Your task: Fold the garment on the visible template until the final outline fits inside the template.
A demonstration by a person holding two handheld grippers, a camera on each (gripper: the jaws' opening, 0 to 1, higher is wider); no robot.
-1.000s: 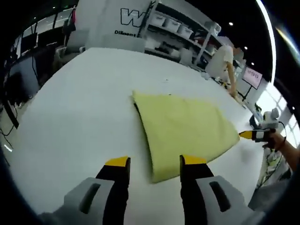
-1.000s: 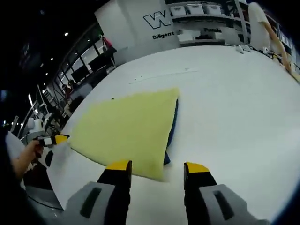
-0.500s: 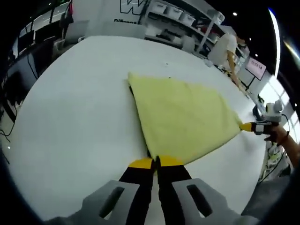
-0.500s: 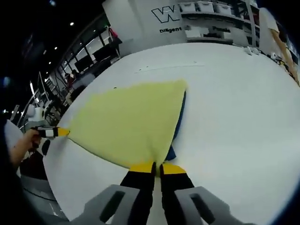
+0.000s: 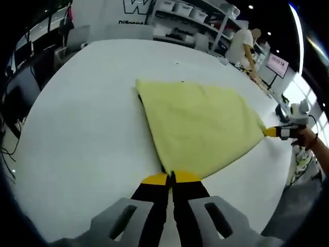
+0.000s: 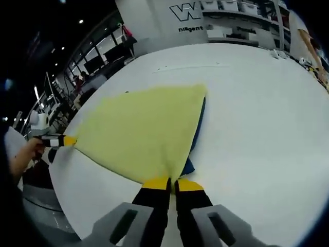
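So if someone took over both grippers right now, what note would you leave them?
Left gripper: jaws shut on one near corner of the yellow garment.
Right gripper: jaws shut on the other near corner.
The garment lies flat on the white table, stretched between the two grips; a dark blue layer peeks from under one edge.
Done: both corners gripped.
Left: carry the corners over to fold, then check the outline.

Bare white surface open all round yellow garment; shelving and person well beyond far edge.
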